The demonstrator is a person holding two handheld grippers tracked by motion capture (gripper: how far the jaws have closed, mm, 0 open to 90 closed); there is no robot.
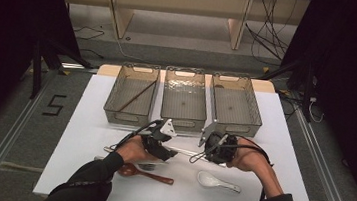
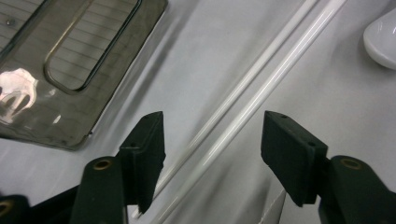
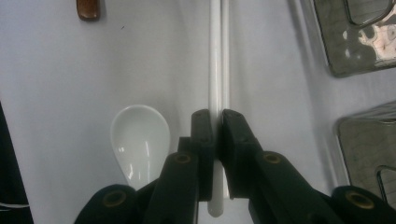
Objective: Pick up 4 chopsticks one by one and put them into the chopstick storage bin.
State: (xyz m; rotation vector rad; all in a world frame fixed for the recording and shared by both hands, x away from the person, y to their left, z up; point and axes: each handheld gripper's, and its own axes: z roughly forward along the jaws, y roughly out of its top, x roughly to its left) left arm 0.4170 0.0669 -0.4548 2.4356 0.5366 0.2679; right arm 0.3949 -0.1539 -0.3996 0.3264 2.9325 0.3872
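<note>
While the right tongs (image 3: 214, 135) are clamped on 1 end of the white chopsticks (image 3: 218, 56), the left tongs (image 2: 212, 154) hang open over the other end, the 2 white sticks lying between the jaws with neither pad touching them. In the left gripper view the pair (image 2: 252, 88) runs diagonally across the white surface (image 2: 327, 121), side by side and almost touching.

From the high view, both hands sit low over the near half of the surface (image 1: 91, 101), just in front of 3 mesh baskets standing in a row. The left basket (image 1: 117, 94) already holds 1 dark stick leaning across it; the middle basket (image 1: 166, 99) and the right basket (image 1: 253, 108) look empty apart from small specks I cannot identify.

By my reading the sorting is at an early stage: the chopsticks are secured at 1 end but lie flat on the surface, not yet lifted. Left to do, as far as I can judge, are closing the left tongs, raising the pair and setting it in a basket. A brown spoon (image 1: 131, 170) and a white ceramic spoon (image 1: 208, 180) lie near the front edge, apparently waiting, and a metal utensil lies partly under the left hand, too hidden to name.
</note>
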